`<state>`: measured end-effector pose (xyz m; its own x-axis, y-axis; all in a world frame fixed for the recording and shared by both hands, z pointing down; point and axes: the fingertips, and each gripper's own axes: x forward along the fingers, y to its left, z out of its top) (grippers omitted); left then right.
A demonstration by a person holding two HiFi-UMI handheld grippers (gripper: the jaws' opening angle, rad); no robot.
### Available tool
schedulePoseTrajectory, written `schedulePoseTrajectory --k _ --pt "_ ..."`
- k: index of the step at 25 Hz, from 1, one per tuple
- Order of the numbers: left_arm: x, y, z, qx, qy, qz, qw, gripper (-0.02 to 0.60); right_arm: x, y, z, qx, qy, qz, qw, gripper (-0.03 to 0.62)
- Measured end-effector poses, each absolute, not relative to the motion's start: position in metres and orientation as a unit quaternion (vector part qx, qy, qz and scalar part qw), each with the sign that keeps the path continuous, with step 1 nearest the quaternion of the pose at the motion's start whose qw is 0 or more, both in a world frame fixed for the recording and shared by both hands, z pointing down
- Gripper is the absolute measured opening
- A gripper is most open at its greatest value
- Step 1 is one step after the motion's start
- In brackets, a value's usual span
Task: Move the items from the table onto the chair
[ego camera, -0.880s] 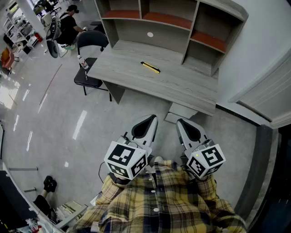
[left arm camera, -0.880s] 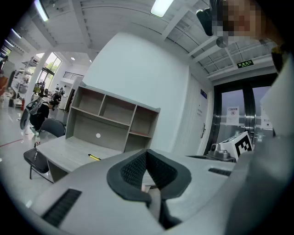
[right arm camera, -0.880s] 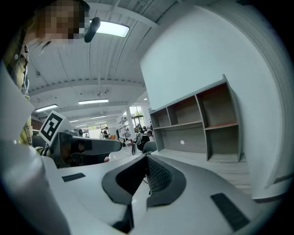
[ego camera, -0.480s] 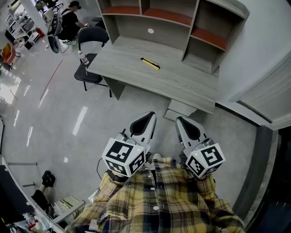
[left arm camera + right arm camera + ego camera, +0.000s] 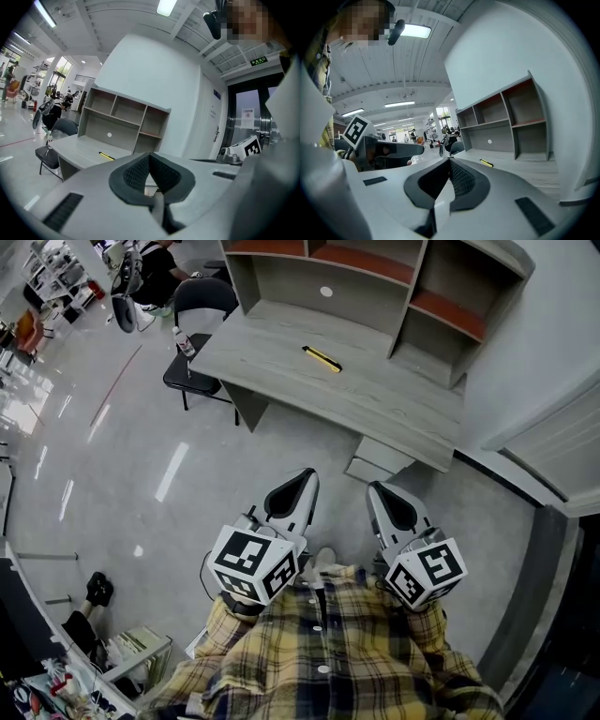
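A yellow-and-black tool point(image 5: 322, 358) lies on the grey desk point(image 5: 375, 409), far ahead of both grippers; it also shows small in the left gripper view, the tool point(image 5: 106, 156), and in the right gripper view, the tool point(image 5: 486, 163). A black chair point(image 5: 192, 371) stands at the desk's left end with a clear bottle point(image 5: 185, 341) on its seat. My left gripper point(image 5: 302, 476) and right gripper point(image 5: 378, 491) hang side by side over the floor, close to the person's plaid shirt. Both are shut, with nothing between the jaws.
The desk carries a shelf unit point(image 5: 375, 277) with open cubbies along its back. A white wall and door point(image 5: 553, 427) stand to the right. At the far left a seated person point(image 5: 159, 268) is among other furniture. Clutter point(image 5: 103, 652) lies at the lower left.
The head view has shifted a little, so the desk and chair sit slightly higher and further right in the picture. Both grippers keep their place and stay shut.
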<state>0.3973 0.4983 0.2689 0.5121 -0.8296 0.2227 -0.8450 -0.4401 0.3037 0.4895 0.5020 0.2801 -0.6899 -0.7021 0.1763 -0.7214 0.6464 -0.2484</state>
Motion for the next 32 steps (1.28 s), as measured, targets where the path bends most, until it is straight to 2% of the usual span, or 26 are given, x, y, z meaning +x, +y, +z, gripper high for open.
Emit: schedulePoseTrajectory --k 9,24,32 --pt "0.350 0.456 0.282 0.838 -0.507 0.016 0.199 0.005 0.455 0.458 0.292 0.392 -0.905 0.159 0.040 0.018" --pt "0.227 0.322 0.280 0.855 -0.478 0.030 0.200 0.005 0.342 0.331 0.296 0.430 -0.886 0.168 0.052 0.018" --pt "0.191 0.290 0.301 0.861 -0.453 0.047 0.226 0.005 0.321 0.302 0.318 0.467 -0.859 0.197 0.067 0.018"
